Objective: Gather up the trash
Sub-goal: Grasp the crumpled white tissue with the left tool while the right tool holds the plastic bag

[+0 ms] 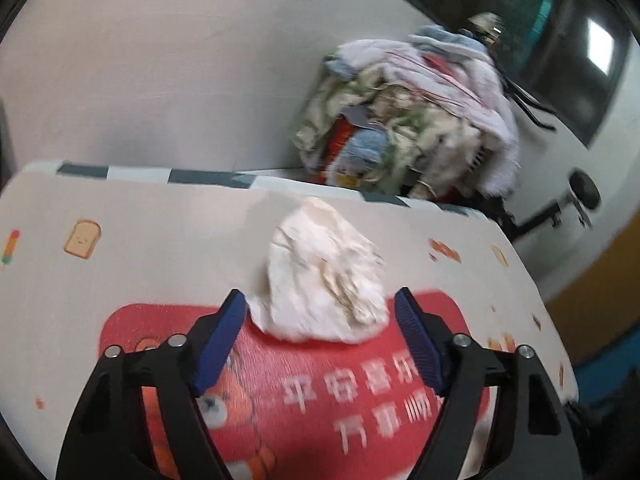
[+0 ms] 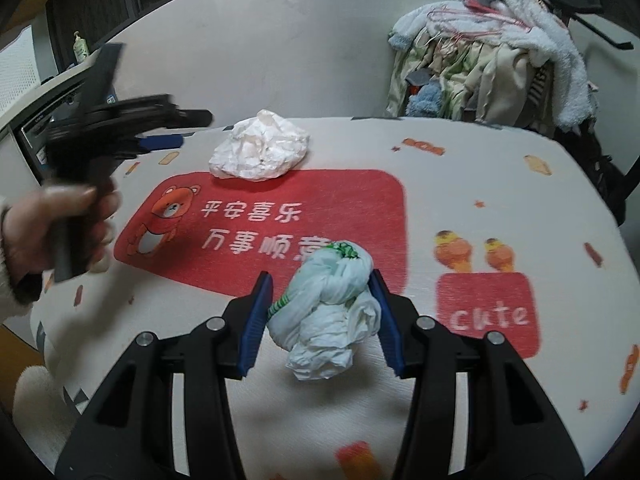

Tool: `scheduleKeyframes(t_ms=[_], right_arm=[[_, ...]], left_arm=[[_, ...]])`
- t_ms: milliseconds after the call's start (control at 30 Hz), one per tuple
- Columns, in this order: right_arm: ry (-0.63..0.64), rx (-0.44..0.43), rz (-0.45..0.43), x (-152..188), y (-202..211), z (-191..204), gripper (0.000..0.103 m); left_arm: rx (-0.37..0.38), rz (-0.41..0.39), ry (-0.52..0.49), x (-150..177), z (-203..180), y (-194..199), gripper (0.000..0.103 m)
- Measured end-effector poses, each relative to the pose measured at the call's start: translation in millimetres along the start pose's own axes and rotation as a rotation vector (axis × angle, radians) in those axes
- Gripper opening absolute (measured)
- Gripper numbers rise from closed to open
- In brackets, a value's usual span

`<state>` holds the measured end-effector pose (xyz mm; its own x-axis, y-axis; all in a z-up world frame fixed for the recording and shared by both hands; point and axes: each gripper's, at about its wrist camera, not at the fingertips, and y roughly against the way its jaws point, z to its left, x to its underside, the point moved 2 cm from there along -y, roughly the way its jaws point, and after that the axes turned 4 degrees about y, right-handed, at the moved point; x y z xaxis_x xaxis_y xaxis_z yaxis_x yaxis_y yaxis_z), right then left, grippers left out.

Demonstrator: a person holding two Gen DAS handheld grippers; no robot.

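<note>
Only rightward, a bagged wad (image 2: 328, 312).

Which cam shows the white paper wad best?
Right wrist: the whole wad sits sharp and unoccluded on the table. Left wrist shows it closer but motion-blurred, its lower edges behind the left gripper fingers.

crumpled white paper wad (image 1: 324, 276); crinkled thin plastic bag (image 2: 328, 312); matt printed tablecloth (image 2: 460, 184).
</note>
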<state>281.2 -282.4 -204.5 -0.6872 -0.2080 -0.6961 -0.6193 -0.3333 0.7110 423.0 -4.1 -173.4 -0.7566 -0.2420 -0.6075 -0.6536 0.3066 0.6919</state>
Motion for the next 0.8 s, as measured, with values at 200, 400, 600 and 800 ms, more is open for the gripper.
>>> scheduleKeyframes(t_ms=[200,400,600,800], right_arm=[[-0.021,0.02,-0.008,10,16,-14,0.05],[-0.035,0.027,0.002,24,23,-14,0.05],[-0.064,0.013,-0.021,27,35,-11,0.05],[-0.065,-0.009,-0.046,25,52,4,0.05]], left_arm=[[-0.063,0.075,0.04,1,15,-37,0.059],[-0.085,0.076,-0.048,19,7,-29,0.004],[-0.01,0.048,-0.114,32,1,23,0.004],[0.072,0.042,-0.155,66,-2,90,0.004]])
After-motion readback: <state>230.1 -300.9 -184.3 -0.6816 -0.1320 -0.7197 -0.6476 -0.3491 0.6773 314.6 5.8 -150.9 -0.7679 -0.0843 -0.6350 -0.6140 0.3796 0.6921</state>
